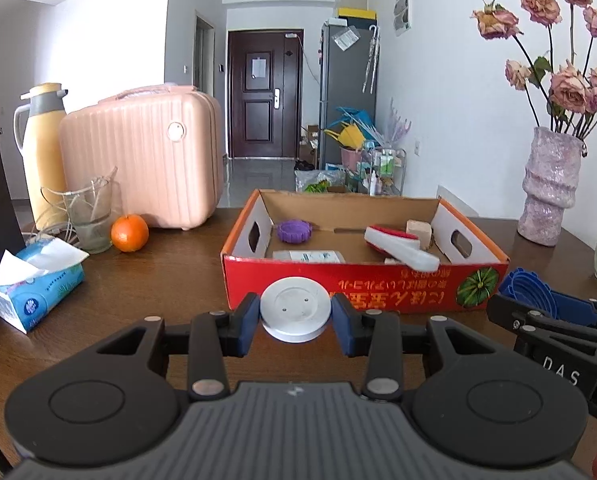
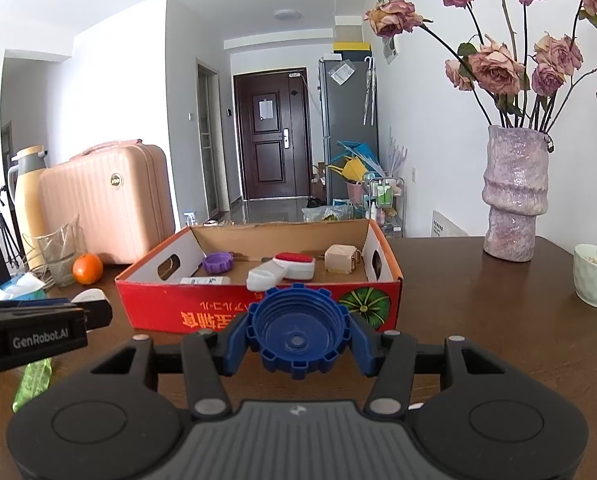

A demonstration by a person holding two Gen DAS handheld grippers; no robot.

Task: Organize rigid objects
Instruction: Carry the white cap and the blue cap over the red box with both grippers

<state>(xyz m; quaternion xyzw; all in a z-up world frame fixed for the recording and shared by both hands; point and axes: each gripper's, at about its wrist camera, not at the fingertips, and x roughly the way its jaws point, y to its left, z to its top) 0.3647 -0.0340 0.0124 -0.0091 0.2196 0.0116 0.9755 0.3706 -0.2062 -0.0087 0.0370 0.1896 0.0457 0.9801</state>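
Note:
My left gripper (image 1: 295, 322) is shut on a white round disc (image 1: 295, 307), held just above the table in front of the red cardboard box (image 1: 358, 288). My right gripper (image 2: 298, 340) is shut on a blue ridged cap (image 2: 299, 330), also held before the box (image 2: 202, 308). The cap (image 1: 532, 290) and right gripper show at the right edge of the left wrist view. Inside the box lie a purple cap (image 1: 294, 231), a white and red brush-like item (image 1: 398, 246), a beige block (image 1: 419, 231) and a flat white packet (image 1: 310, 256).
On the brown table stand a pink case (image 1: 146, 168), a yellow thermos (image 1: 42, 148), a glass (image 1: 88, 216), an orange (image 1: 129, 233) and a tissue pack (image 1: 34, 284) at left. A lilac vase of dried roses (image 1: 548, 188) and a pale cup (image 2: 596, 276) stand at right.

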